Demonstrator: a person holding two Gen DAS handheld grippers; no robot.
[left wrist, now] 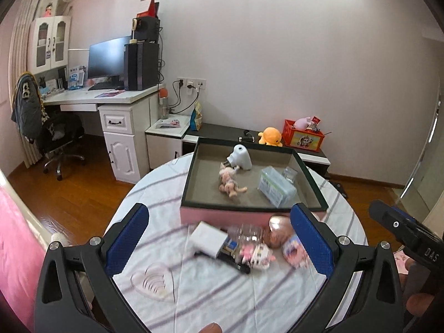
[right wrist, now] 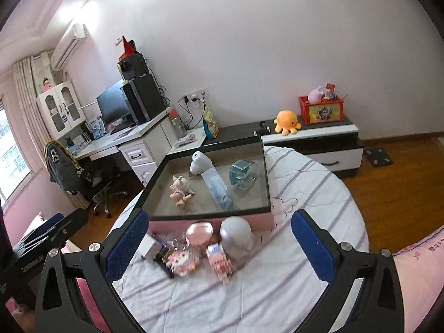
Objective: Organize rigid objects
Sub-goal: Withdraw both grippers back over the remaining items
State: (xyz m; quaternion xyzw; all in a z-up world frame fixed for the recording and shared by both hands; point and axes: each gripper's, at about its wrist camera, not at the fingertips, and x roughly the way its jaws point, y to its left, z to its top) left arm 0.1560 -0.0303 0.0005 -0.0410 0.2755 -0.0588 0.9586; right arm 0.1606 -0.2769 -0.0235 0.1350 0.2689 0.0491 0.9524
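Observation:
A pink box with a dark rim (left wrist: pixel 251 209) (right wrist: pixel 155 216) sits on the round striped table. Inside lie a white device (left wrist: pixel 240 157) (right wrist: pixel 198 162), a small doll (left wrist: pixel 229 181) (right wrist: pixel 180 190) and a clear blue-green case (left wrist: pixel 276 186) (right wrist: pixel 241 173). In front of the box is a pile: a white box (left wrist: pixel 208 239) (right wrist: pixel 151 247), a pink figure (left wrist: pixel 256 255) (right wrist: pixel 181 260), a pink block toy (right wrist: pixel 219 259) (left wrist: pixel 294 251), a round pink jar (right wrist: pixel 199 233) and a grey dome (right wrist: pixel 236 234). My left gripper (left wrist: pixel 220 236) and right gripper (right wrist: pixel 219 240) are open and empty above the pile.
A white desk with a monitor (left wrist: pixel 106 58) and an office chair (left wrist: pixel 59 136) stand at the left. A low cabinet (right wrist: pixel 313 136) by the wall carries an orange plush (right wrist: pixel 287 122) and a red crate (right wrist: pixel 322 109). A pink bed edge (right wrist: pixel 416 266) lies at the right.

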